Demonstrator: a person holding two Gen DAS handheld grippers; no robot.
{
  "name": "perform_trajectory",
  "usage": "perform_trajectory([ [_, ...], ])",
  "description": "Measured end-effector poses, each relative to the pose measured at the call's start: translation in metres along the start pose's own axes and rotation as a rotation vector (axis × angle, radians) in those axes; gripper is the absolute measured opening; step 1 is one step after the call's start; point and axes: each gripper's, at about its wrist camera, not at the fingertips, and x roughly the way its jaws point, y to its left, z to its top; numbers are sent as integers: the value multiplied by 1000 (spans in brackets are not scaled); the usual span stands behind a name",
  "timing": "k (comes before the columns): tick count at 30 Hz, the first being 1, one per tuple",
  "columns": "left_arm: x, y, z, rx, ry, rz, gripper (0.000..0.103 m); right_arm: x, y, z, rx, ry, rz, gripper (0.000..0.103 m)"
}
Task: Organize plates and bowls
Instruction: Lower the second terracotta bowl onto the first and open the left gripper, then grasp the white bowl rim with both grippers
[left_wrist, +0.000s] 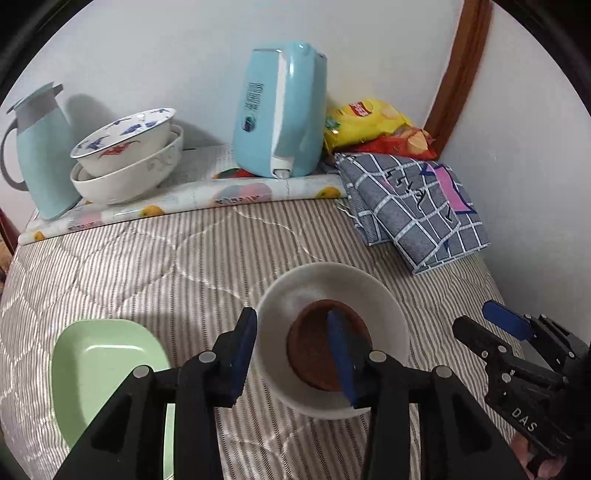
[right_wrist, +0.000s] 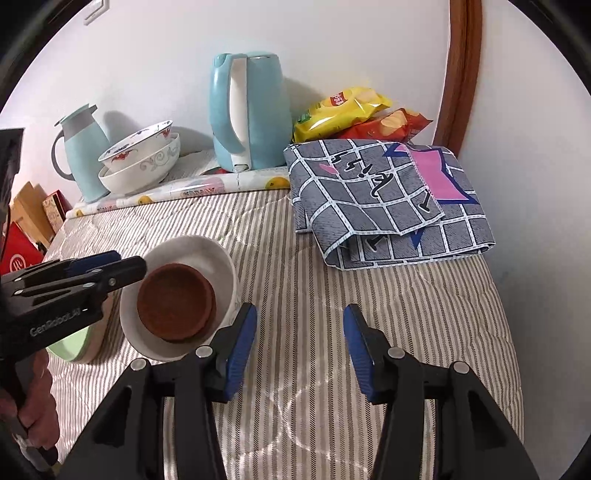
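Observation:
A white bowl (left_wrist: 388, 295) (right_wrist: 218, 258) sits on the striped cloth with a small brown dish (left_wrist: 310, 343) (right_wrist: 173, 306) inside it. My left gripper (left_wrist: 291, 315) (right_wrist: 142, 264) is open and straddles the bowl's left wall: one finger is outside the rim, the other over the brown dish, and neither pad presses on it. A pale green plate (left_wrist: 99, 369) (right_wrist: 70, 347) lies just left of the bowl. To the bowl's right, my right gripper (right_wrist: 300, 310) (left_wrist: 495, 325) stands open over bare cloth, holding nothing.
Two patterned bowls (left_wrist: 125, 155) (right_wrist: 140, 158) are stacked on the raised back ledge between a blue jug (left_wrist: 40, 147) and a blue kettle (left_wrist: 280, 110) (right_wrist: 247, 110). Snack bags (left_wrist: 365, 122) and a folded checked cloth (left_wrist: 413, 206) (right_wrist: 388, 199) fill the back right corner.

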Motion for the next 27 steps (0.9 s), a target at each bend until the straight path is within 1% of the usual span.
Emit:
perform_trajectory([
  [2, -4, 6, 0, -7, -6, 14, 38, 0, 1, 2, 11, -1, 6, 49],
  [4, -6, 12, -1, -17, -6, 24, 38, 0, 2, 3, 12, -4, 6, 52],
  [6, -7, 17, -2, -25, -1, 32, 39, -1, 5, 5, 1, -16, 13, 65],
  [8, -6, 21, -3, -27, 7, 41, 39, -2, 9, 6, -9, -28, 39, 69],
  [9, -5, 23, -4, -27, 10, 44, 39, -1, 11, 7, -13, -26, 42, 70],
  [13, -4, 27, -6, -24, 8, 42, 40, 3, 18, 11, -28, -20, 55, 70],
  [16, 0, 26, -6, -6, 19, 53, 40, 11, 23, 12, -39, 4, 59, 69],
  [18, 4, 26, -6, -6, 30, 66, 40, 18, 26, 13, -40, 28, 54, 66],
  [21, 10, 30, -6, -12, 38, 61, 40, 28, 29, 13, -35, 59, 63, 59],
  [23, 16, 30, -6, -9, 55, 61, 40, 35, 31, 13, -31, 82, 71, 57],
  [27, 24, 30, -6, -3, 77, 74, 40, 46, 35, 12, -49, 113, 62, 54],
])
